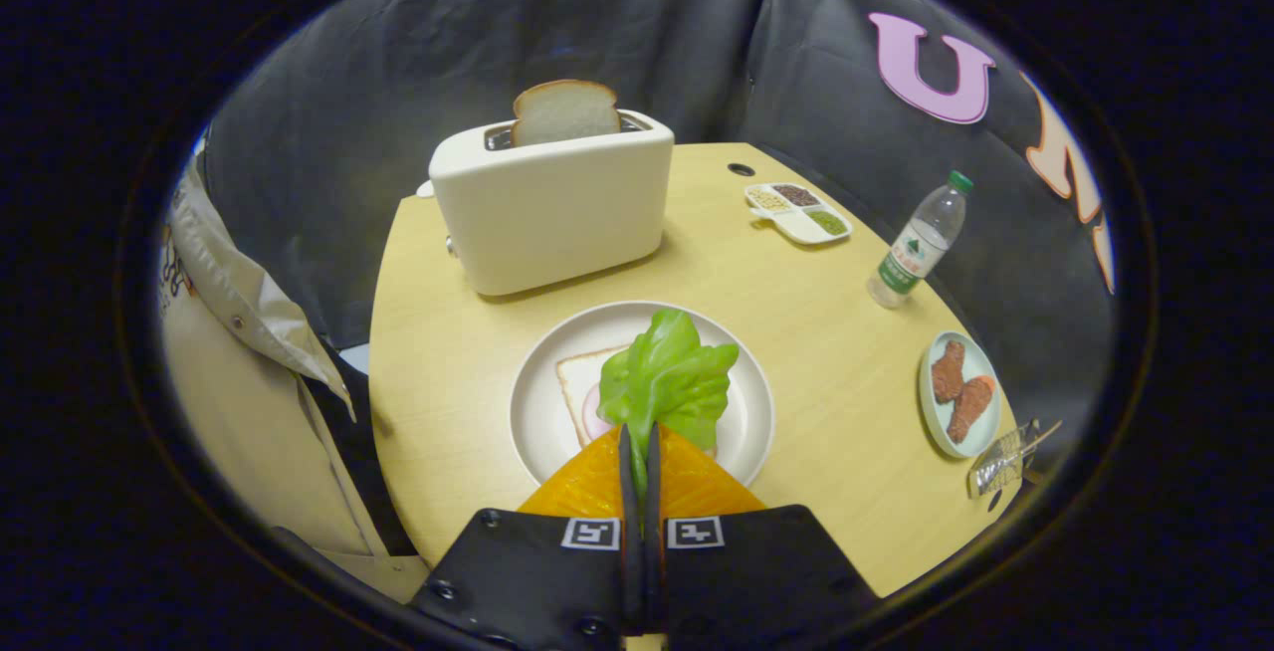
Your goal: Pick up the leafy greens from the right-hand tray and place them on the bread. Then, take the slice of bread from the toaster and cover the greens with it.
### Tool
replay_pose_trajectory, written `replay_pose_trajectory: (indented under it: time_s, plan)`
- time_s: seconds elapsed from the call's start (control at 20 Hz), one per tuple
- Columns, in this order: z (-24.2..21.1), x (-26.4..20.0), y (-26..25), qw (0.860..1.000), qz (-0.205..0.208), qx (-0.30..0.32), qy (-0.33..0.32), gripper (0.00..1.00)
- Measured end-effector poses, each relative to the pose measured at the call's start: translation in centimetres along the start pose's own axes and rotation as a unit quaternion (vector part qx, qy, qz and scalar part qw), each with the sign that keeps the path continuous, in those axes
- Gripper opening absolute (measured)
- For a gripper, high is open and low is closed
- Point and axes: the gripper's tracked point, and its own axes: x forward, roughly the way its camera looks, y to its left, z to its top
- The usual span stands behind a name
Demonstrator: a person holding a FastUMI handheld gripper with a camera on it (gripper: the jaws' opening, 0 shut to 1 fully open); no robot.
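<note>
My gripper (641,442) is shut on the stem of the leafy greens (669,378), which hang over the white plate (532,412). A slice of bread (579,387) with a pinkish filling lies on that plate, partly hidden under the leaf. Beyond the plate stands a cream toaster (549,203) with a second bread slice (564,111) sticking up out of its slot.
A divided snack tray (798,211) sits at the back right of the round wooden table (448,372). A water bottle (918,243) stands right of it. A small plate with brown meat pieces (957,392) lies near the right edge. A person's beige jacket (239,362) is at the left.
</note>
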Motion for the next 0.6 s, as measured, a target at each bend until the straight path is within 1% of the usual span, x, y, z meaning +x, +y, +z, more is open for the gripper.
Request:
replay_pose_trajectory:
  time_s: [0.3, 0.45, 0.5, 0.55, 0.6]
  plan:
    - [0.8, 2.7, 1.7, 0.999, 0.032, -0.009, 0.012, 0.04]
    - [0.5, 4.2, 1.5, 0.999, 0.04, -0.01, 0.024, 0.04]
    - [0.3, 4.3, 1.6, 0.999, 0.041, -0.008, 0.03, 0.04]
    - [0.2, 4.8, 1.3, 0.999, 0.039, -0.008, 0.033, 0.08]
    - [-0.3, 5.1, 1.0, 0.998, 0.038, -0.004, 0.042, 0.08]
